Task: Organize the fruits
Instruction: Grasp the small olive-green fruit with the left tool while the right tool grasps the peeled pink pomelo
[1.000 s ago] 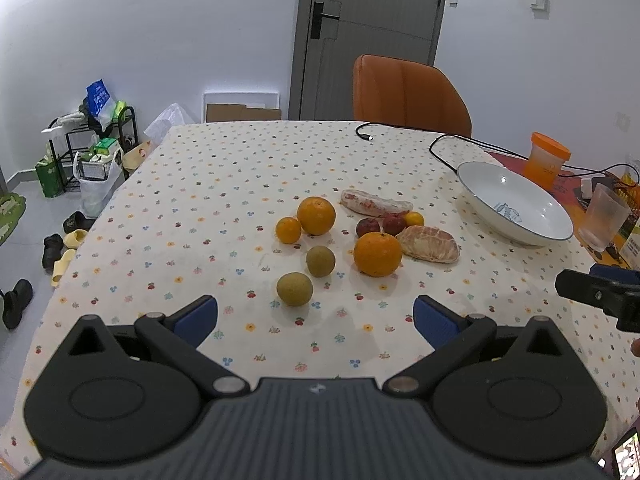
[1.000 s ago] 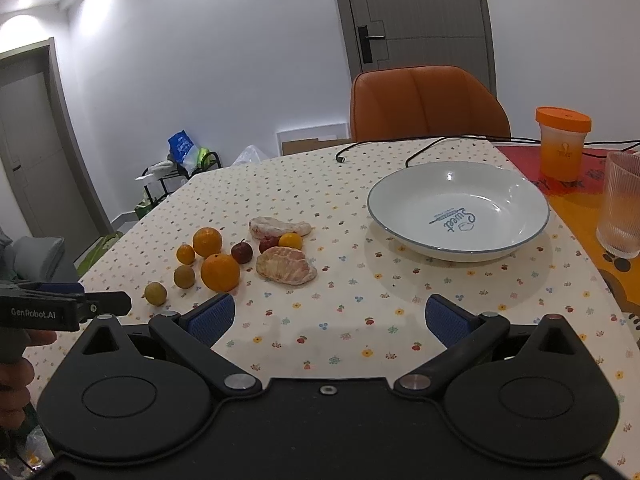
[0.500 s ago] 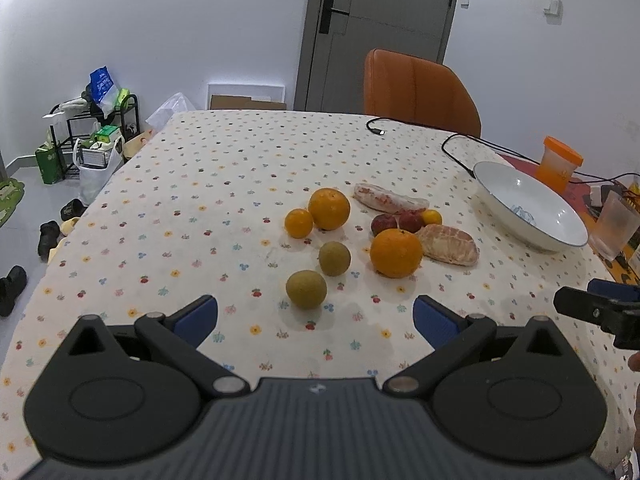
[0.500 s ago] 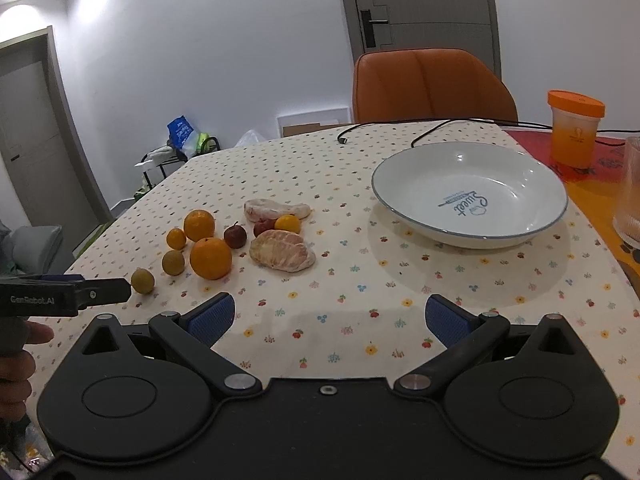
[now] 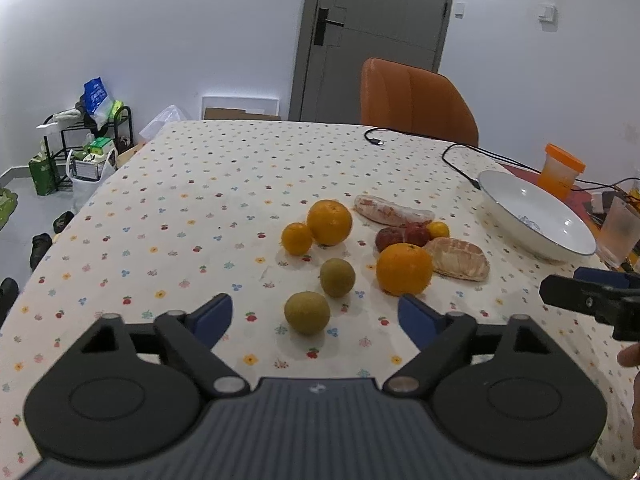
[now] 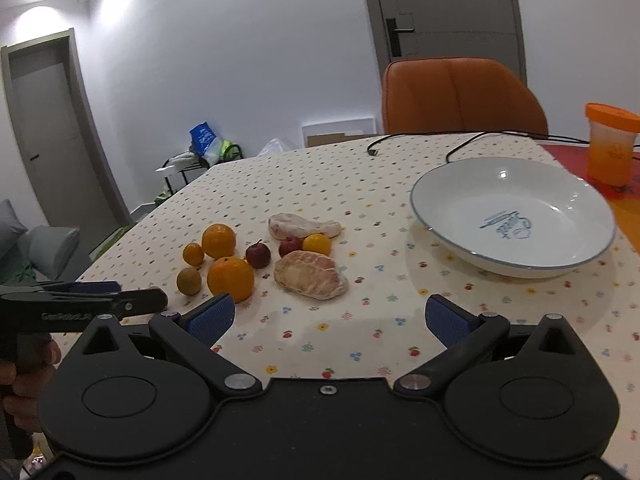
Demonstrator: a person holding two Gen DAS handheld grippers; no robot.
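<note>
Several fruits lie in a loose cluster on the flowered tablecloth. A greenish-brown round fruit sits right between the tips of my left gripper, which stands open. Just beyond are a second green fruit, a big orange, another orange and a small orange. Peeled pomelo pieces and two small red fruits lie nearby. My right gripper is open above bare cloth, in front of the pomelo. The white bowl is empty.
An orange-lidded cup and a clear glass stand beside the bowl at the right edge. A black cable trails across the far cloth. An orange chair stands behind the table. Shoes and a rack sit on the floor at left.
Both grippers have moved forward and lower toward the fruit. The near green fruit now lies between the left fingertips. Nothing has been picked up.
</note>
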